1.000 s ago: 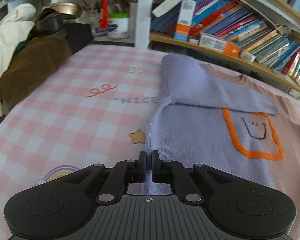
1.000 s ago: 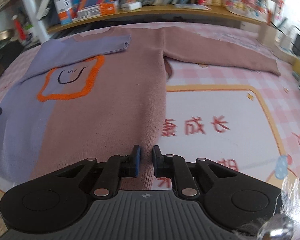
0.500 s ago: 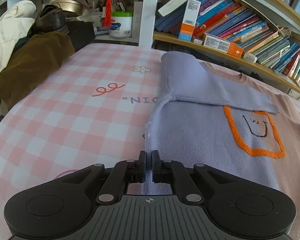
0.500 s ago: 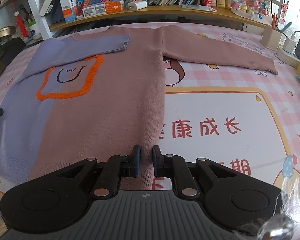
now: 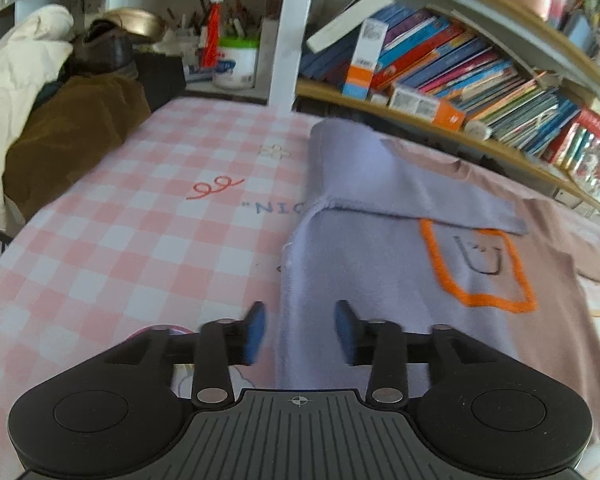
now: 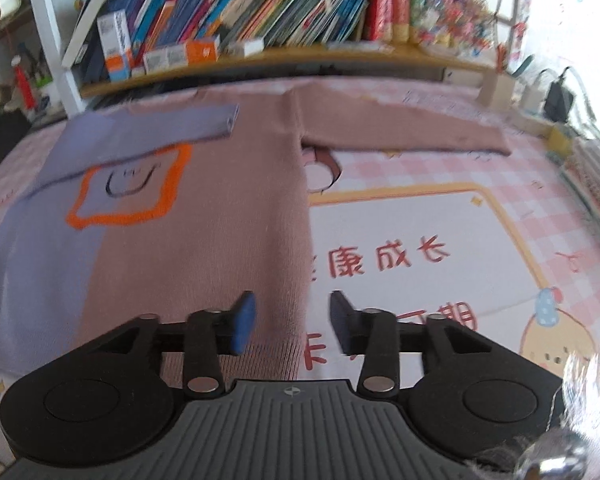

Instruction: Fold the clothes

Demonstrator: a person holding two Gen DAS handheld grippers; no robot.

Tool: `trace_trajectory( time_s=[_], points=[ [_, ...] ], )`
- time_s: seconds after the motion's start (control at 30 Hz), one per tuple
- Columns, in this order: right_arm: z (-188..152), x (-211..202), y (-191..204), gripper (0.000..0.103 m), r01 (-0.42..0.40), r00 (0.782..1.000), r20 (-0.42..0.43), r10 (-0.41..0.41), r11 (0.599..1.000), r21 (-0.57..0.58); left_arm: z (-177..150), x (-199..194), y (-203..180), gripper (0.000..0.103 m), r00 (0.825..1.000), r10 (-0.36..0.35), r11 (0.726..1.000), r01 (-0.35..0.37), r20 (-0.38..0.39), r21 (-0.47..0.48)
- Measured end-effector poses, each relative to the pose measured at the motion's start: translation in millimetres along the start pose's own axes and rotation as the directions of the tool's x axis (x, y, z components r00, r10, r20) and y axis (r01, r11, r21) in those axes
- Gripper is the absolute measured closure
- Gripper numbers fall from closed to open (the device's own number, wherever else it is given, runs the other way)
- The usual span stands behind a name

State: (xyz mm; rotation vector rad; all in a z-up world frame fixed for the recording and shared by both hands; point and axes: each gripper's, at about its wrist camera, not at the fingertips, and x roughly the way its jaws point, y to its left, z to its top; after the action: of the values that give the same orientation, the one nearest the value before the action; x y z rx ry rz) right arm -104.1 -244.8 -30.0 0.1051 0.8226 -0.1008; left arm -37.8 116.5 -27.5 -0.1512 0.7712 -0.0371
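A lilac and dusty-pink sweater (image 5: 380,264) (image 6: 204,232) with an orange outlined patch lies flat on the pink checked table cover (image 5: 140,240). Its lilac sleeve (image 6: 168,124) is folded across the chest; the pink sleeve (image 6: 400,132) stretches out to the right. My left gripper (image 5: 300,328) hovers over the sweater's lilac side edge, jaws opening, the edge lying below the gap and no pad pressing it. My right gripper (image 6: 292,320) sits over the pink side edge, jaws opening too, pads clear of the cloth.
A bookshelf (image 5: 480,80) (image 6: 260,20) full of books runs along the far edge. Piled cream and brown clothes (image 5: 52,128) sit at the far left. A power adapter and small boxes (image 6: 540,96) stand at the far right. A printed cover (image 6: 420,248) lies right of the sweater.
Both grippers were shut on the sweater's side edges; both have now let go and spread their jaws. Both hands have lifted and drawn back slightly.
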Motion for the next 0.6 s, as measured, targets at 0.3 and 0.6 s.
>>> trace_trajectory(
  time_s=[0.3, 0.6],
  points=[
    [-17, -30, 6, 0.033, 0.062, 0.997, 0.054, -0.063, 0.998, 0.027, -23, -20, -41, 0.030, 0.999, -0.053, 0.977, 0.052, 0.003, 0.205],
    [-27, -40, -7, 0.021, 0.110, 0.992, 0.049, -0.113, 0.992, 0.062, -31, -18, -51, 0.025, 0.998, -0.058, 0.979, 0.062, -0.024, 0.197]
  ],
)
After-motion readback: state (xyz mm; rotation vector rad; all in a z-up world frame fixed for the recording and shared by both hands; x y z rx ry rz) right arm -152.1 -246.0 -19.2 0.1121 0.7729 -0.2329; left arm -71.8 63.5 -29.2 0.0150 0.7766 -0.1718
